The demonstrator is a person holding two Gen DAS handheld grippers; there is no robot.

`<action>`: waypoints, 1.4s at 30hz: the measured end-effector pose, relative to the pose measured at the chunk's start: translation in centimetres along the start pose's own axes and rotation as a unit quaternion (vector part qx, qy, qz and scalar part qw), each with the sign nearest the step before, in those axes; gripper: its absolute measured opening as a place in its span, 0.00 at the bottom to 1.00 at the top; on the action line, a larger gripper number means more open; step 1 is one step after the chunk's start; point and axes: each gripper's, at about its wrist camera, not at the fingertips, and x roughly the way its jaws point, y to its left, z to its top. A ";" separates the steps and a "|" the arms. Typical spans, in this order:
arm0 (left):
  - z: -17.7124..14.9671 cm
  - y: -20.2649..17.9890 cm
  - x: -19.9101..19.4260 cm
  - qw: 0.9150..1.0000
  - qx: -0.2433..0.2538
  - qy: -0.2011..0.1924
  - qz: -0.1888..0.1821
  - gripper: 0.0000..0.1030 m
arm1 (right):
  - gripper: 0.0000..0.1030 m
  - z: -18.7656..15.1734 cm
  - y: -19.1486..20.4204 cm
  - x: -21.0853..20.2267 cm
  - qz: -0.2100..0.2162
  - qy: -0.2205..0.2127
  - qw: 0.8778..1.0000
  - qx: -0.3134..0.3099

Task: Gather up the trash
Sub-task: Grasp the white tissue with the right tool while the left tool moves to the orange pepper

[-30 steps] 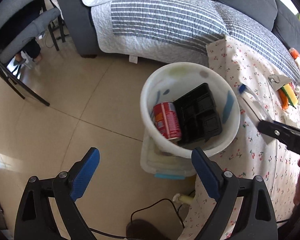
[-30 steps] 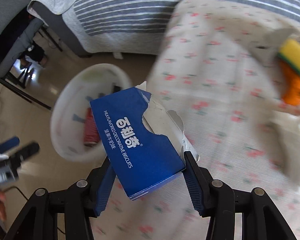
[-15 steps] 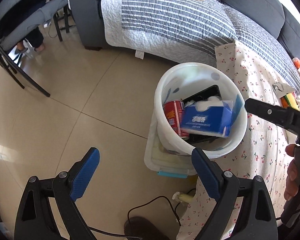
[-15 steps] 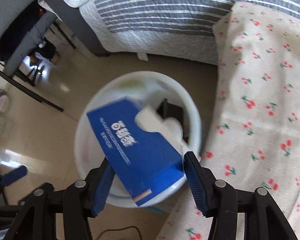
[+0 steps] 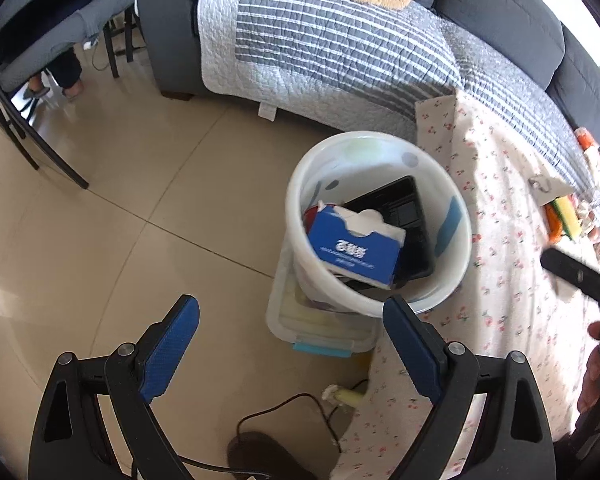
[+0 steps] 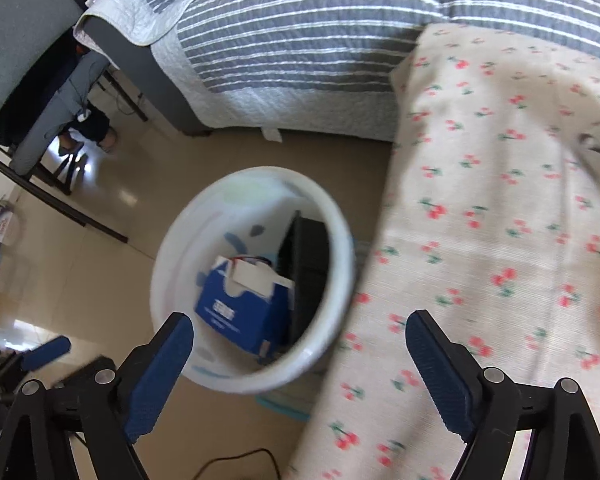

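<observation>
A white bucket (image 5: 380,148) stands on the floor beside the table with the cherry-print cloth (image 5: 512,280). In it lie a blue biscuit box (image 5: 352,250), a black plastic tray (image 5: 404,208) and a red can that is mostly hidden. The bucket (image 6: 340,240) and the box (image 6: 240,312) also show in the right wrist view. My left gripper (image 5: 292,344) is open and empty, low over the floor in front of the bucket. My right gripper (image 6: 300,364) is open and empty above the bucket's near rim and the table edge.
The bucket rests on a clear lidded container (image 5: 320,332). A sofa with a striped quilt (image 5: 340,52) stands behind. A chair (image 5: 40,40) is at the left. A yellow and orange sponge (image 5: 564,216) and other items lie on the table's far end. A cable (image 5: 292,404) runs on the floor.
My right gripper carried the blue box over the bucket, opened and let it go. The box now lies in the bucket. The right gripper has pulled back toward the table.
</observation>
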 end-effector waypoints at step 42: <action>1.6 -18.5 1.3 0.994 0.066 -0.013 -0.084 1.00 | 1.00 -5.2 -22.5 -11.5 -0.128 -0.021 0.981 0.142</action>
